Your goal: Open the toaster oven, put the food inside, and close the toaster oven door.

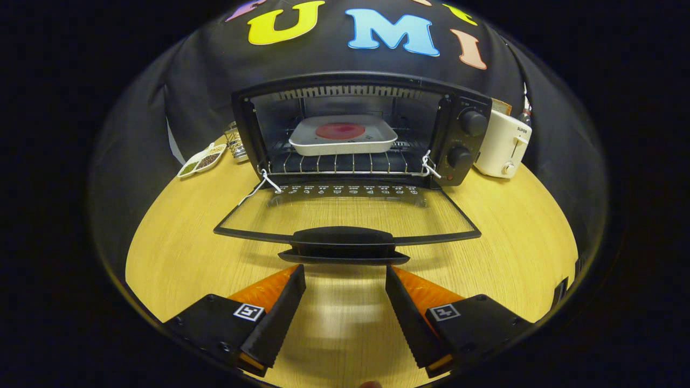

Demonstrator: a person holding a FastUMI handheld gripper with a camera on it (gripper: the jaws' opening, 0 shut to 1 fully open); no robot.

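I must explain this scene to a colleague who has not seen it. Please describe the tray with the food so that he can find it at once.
Start at the black toaster oven standing on the wooden table, its glass door folded down flat, beyond the open, empty gripper. On the wire rack inside sits the tray. It is the pale square dish with a round red food in its middle, unlike the divided dish left of the oven.

The gripper (345,280) was held low and level, pointing forward. Its two fingers (280,307) stood spread well apart, roughly symmetrical, tips angled slightly inward. Nothing lay between them; neither finger was in contact with any object.
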